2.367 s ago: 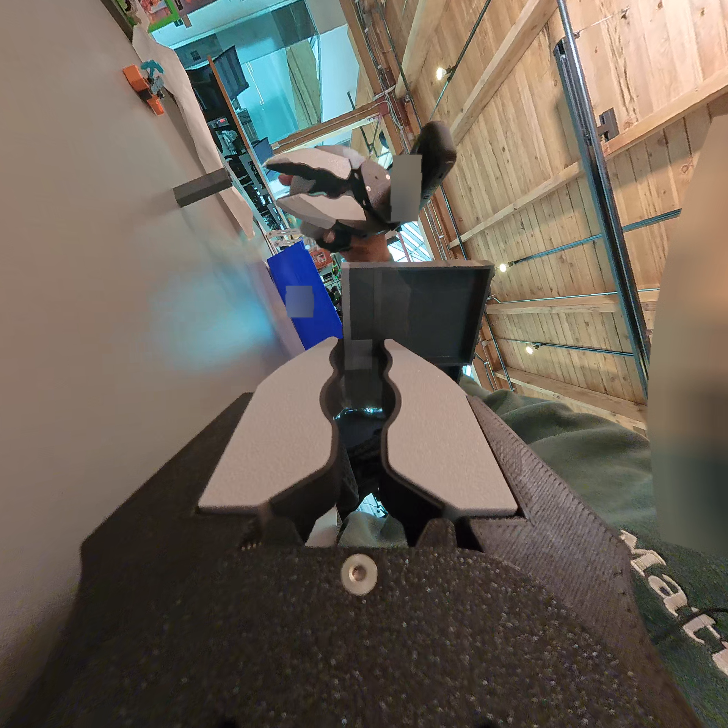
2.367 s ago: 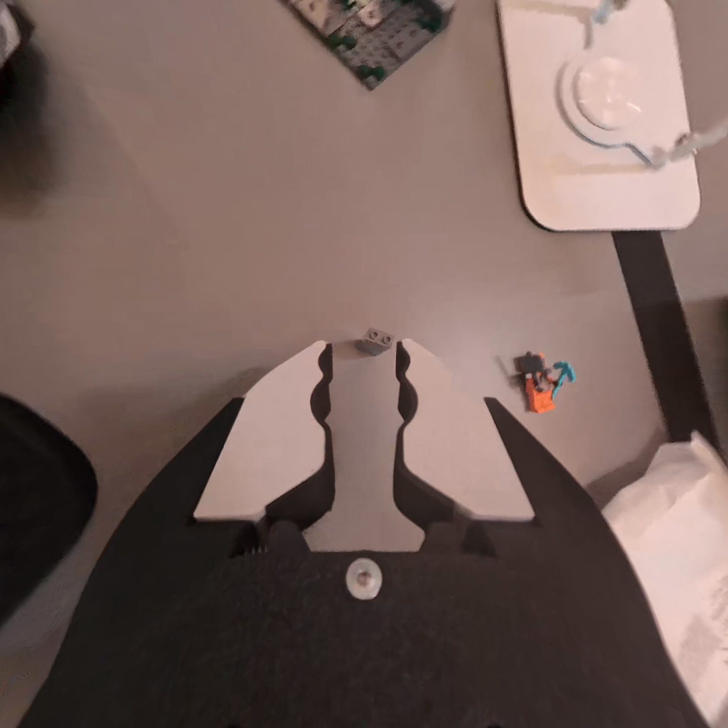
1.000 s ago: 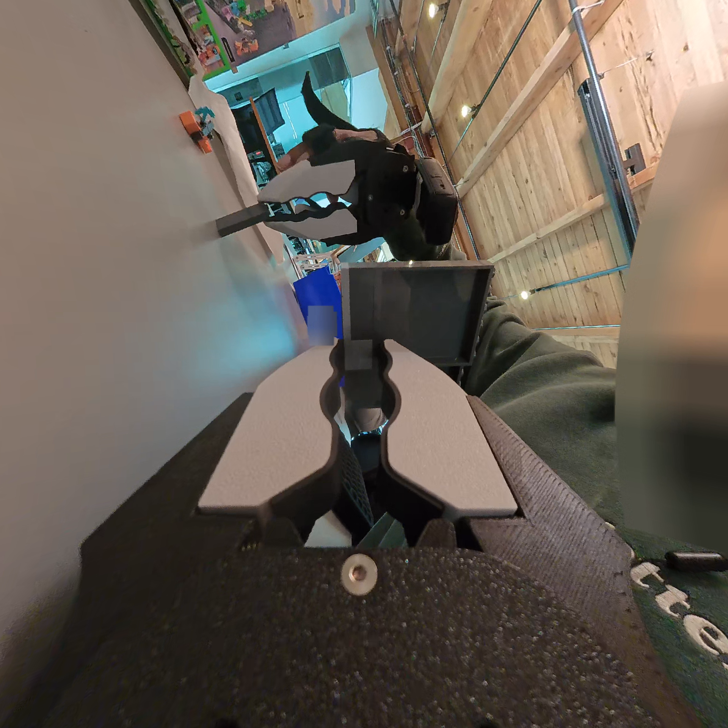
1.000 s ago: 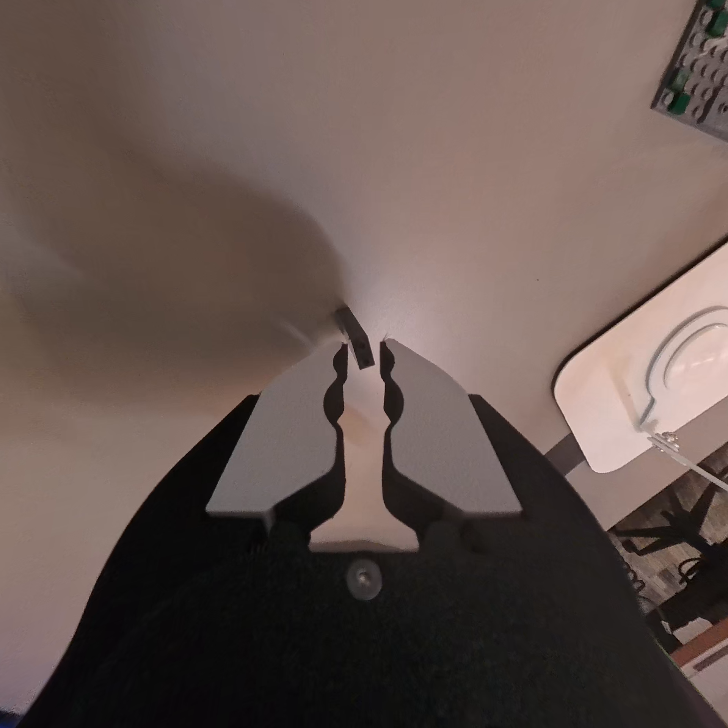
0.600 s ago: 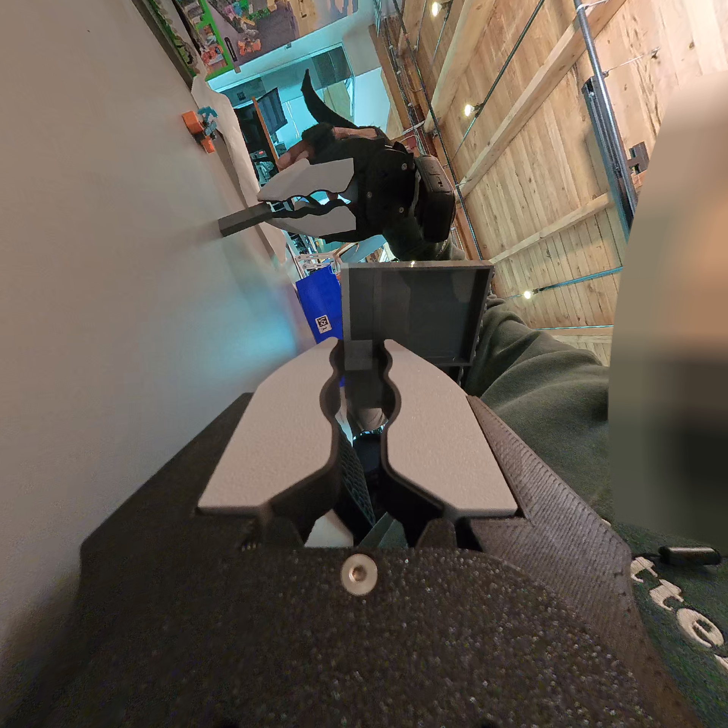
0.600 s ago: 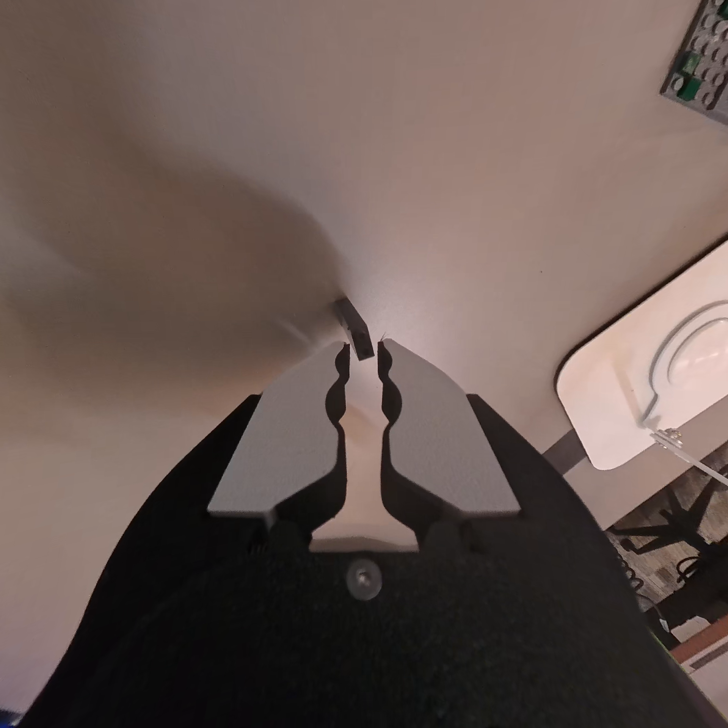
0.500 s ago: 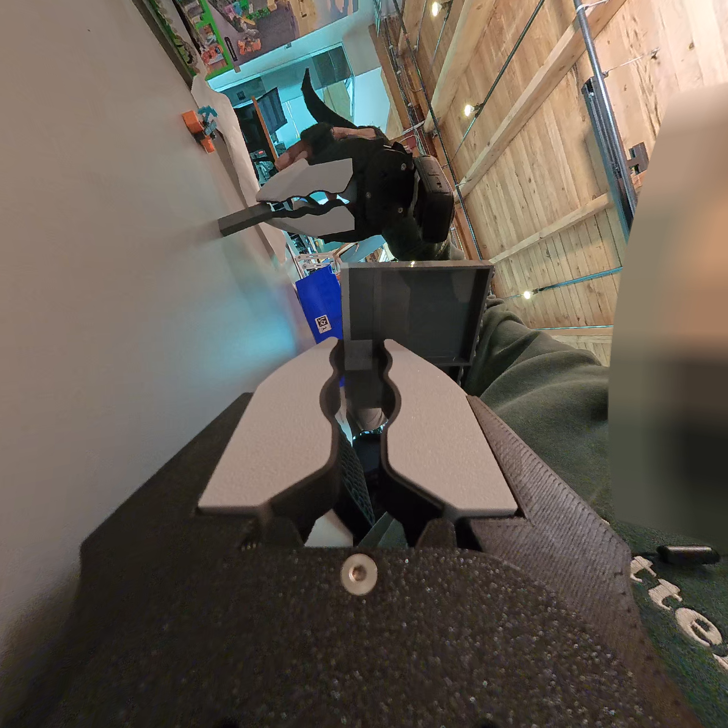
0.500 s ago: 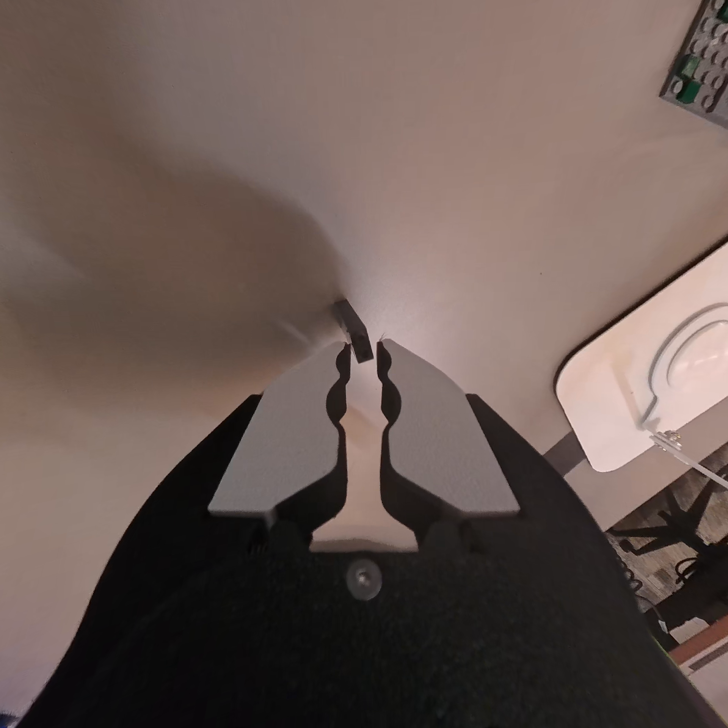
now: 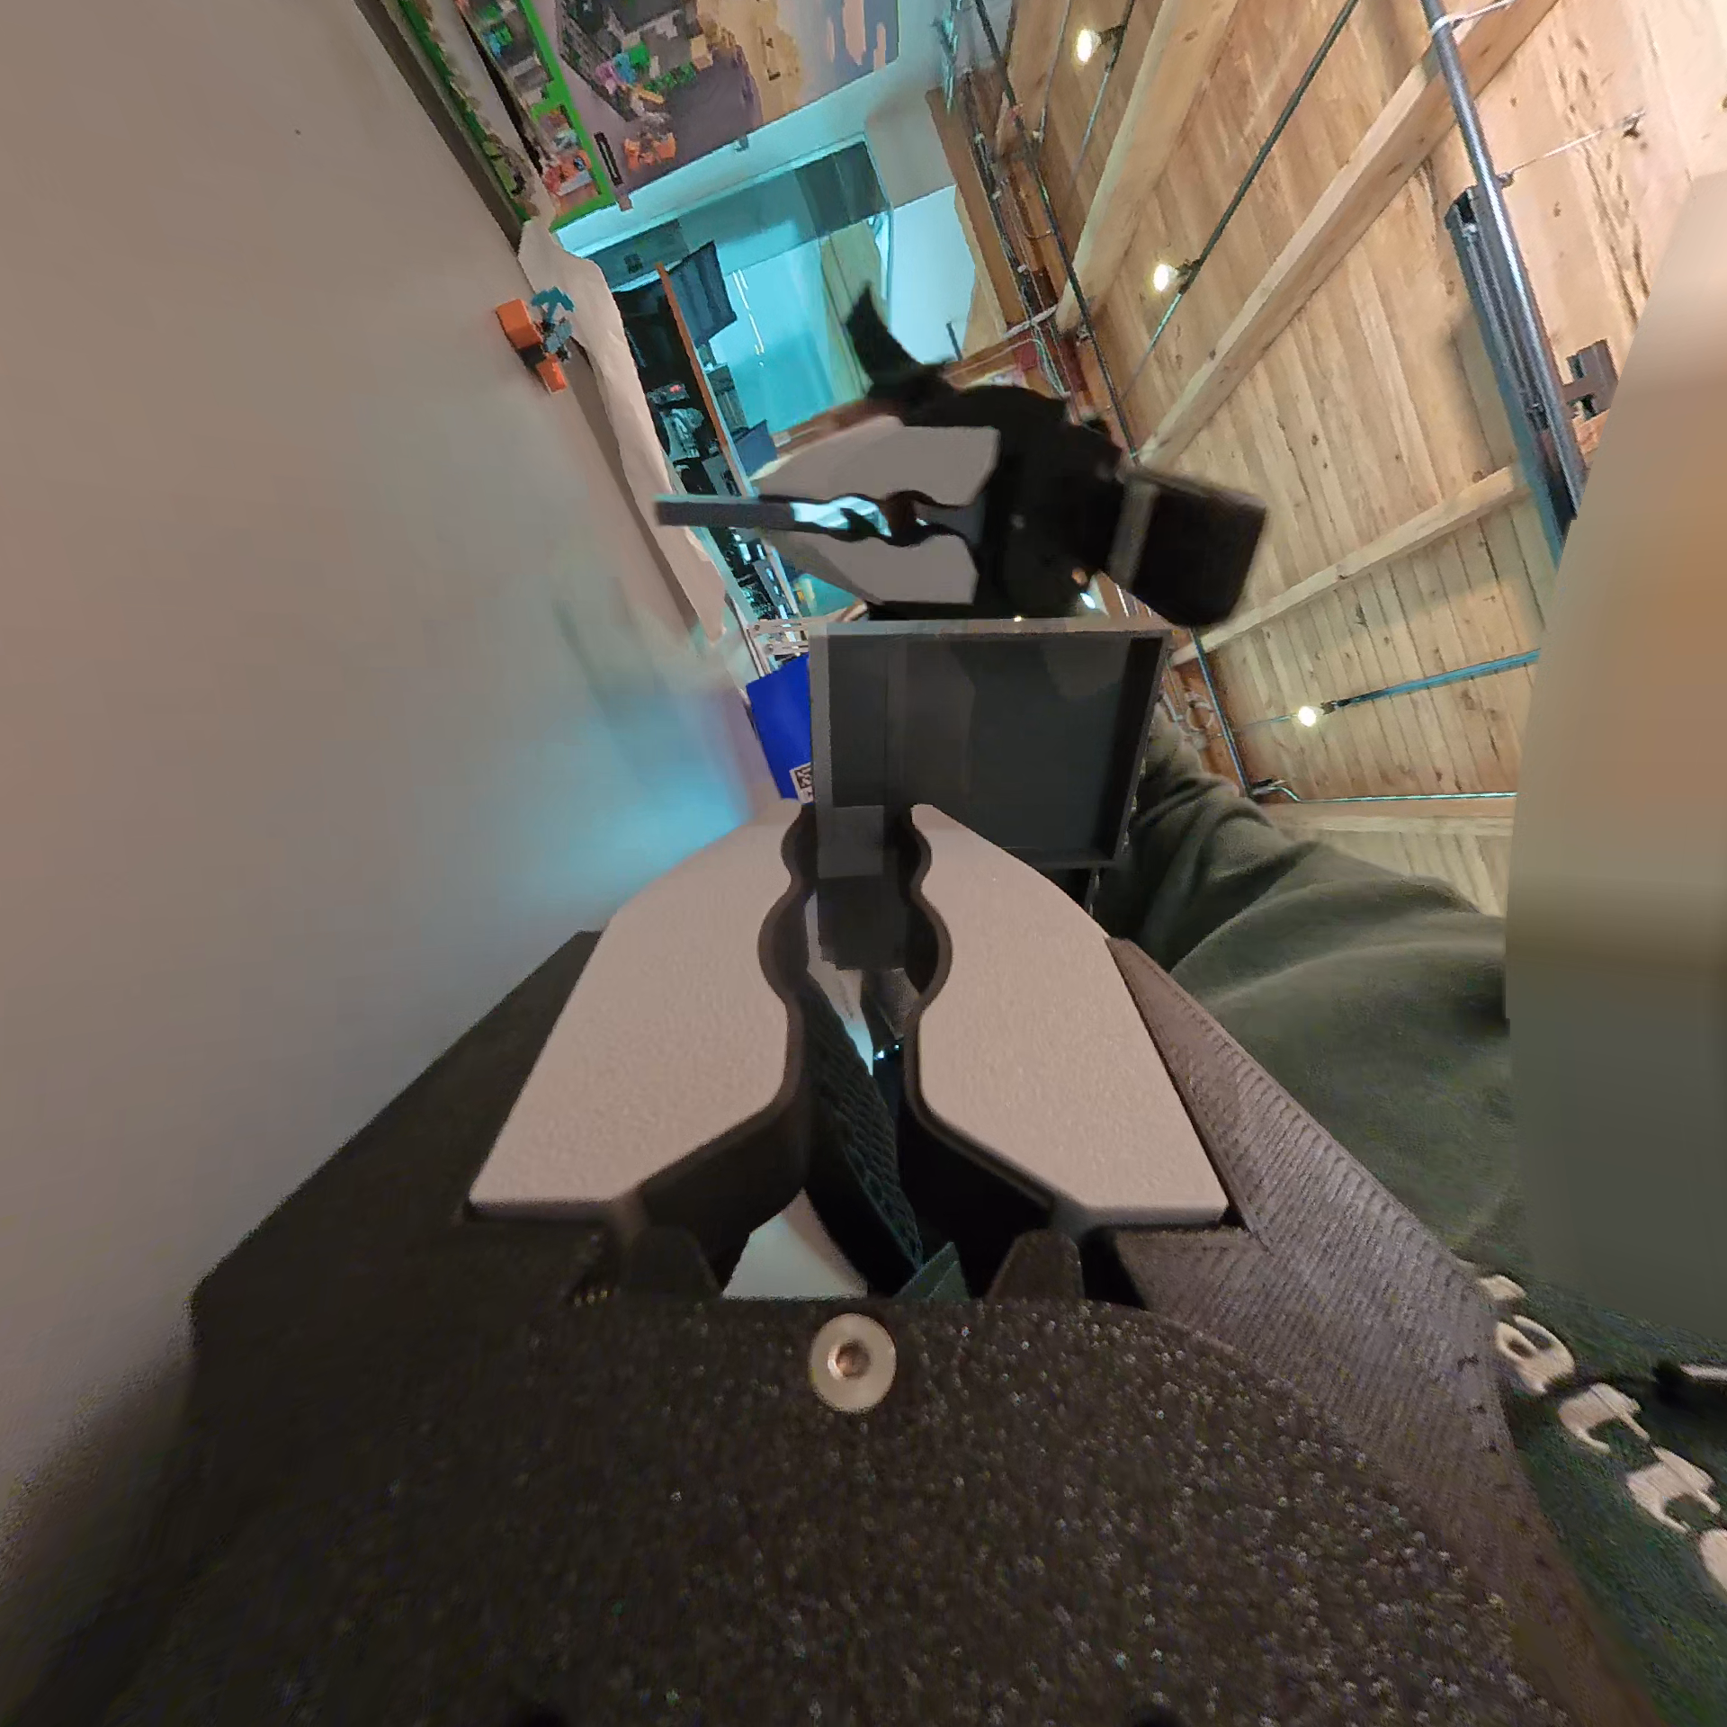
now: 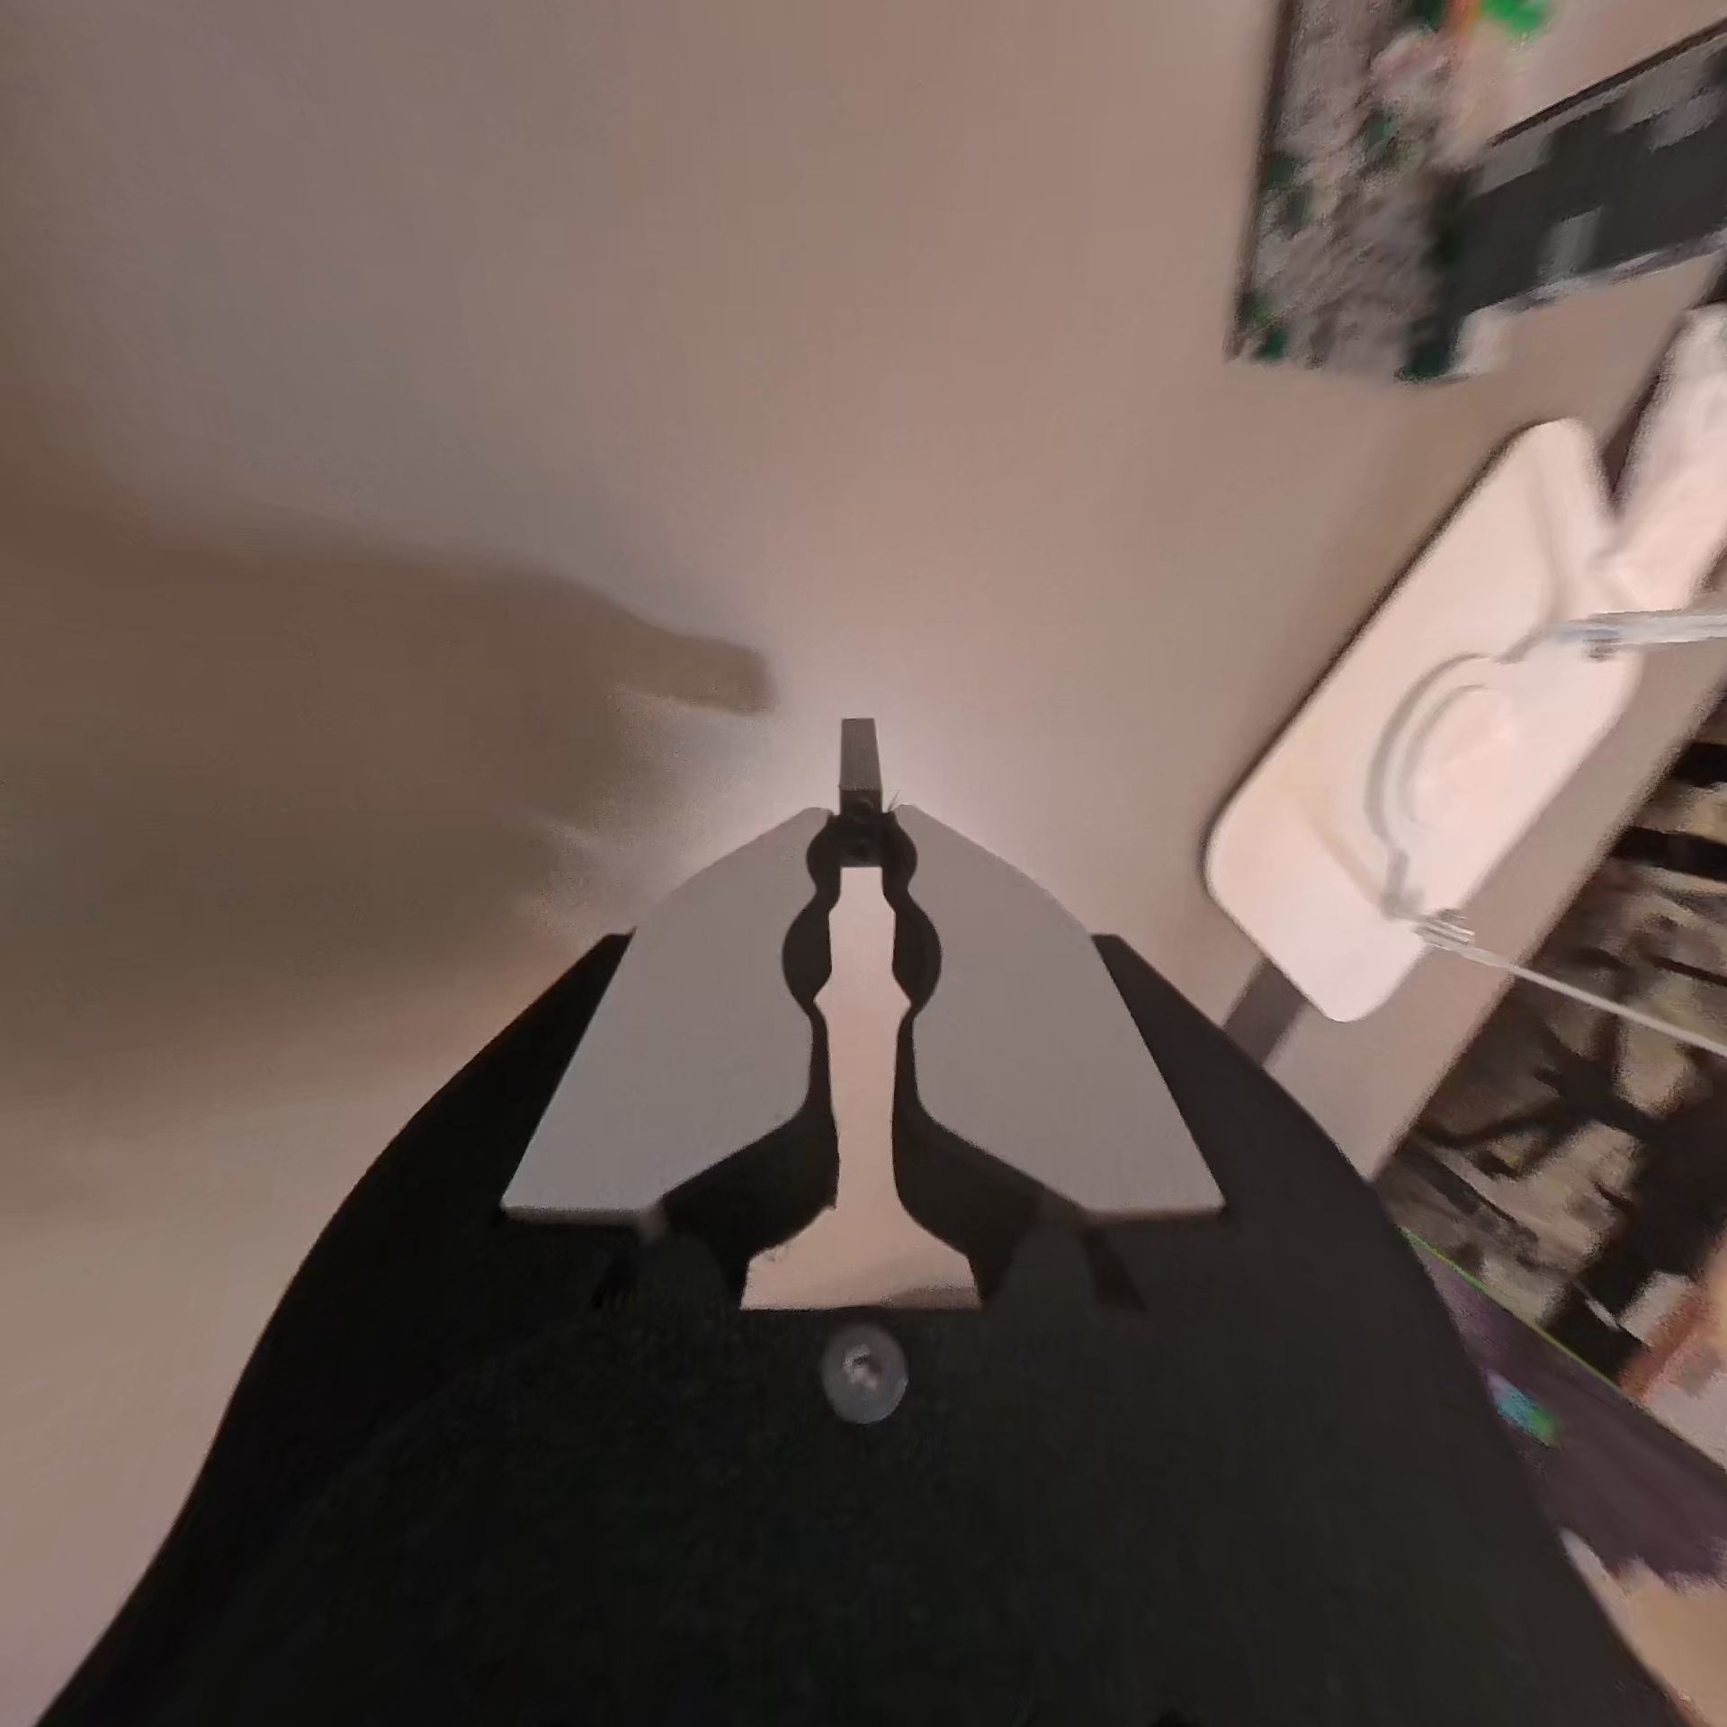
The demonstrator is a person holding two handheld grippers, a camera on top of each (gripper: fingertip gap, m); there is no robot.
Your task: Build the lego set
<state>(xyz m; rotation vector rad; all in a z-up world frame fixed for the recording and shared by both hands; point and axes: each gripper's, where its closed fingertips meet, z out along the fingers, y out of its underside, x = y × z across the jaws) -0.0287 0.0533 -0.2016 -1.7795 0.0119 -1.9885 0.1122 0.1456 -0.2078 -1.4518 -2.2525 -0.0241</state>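
My left gripper (image 9: 855, 827) is shut on a dark grey box-shaped lego piece (image 9: 981, 738), held in the air beside the white table (image 9: 280, 561). My right gripper (image 10: 862, 815) is shut on a thin dark grey lego bar (image 10: 862, 771) and holds it above the table; its shadow falls to the left. The right gripper also shows in the left wrist view (image 9: 794, 516), lifted off the table, with the bar (image 9: 720, 512) sticking out of its tips toward the table.
An orange and teal lego bit (image 9: 537, 346) sits far along the table. A lego box (image 9: 598, 93) stands beyond it. A blurred studded lego plate (image 10: 1355, 187) and a white stand base (image 10: 1402, 748) lie to the right. A green sleeve (image 9: 1308, 981) is close by. About 20 centimetres separates my left fingertips from my right.
My right gripper has closed on the bar and lifted it off the table, swinging right and tilting. The left gripper has kept still with its piece.
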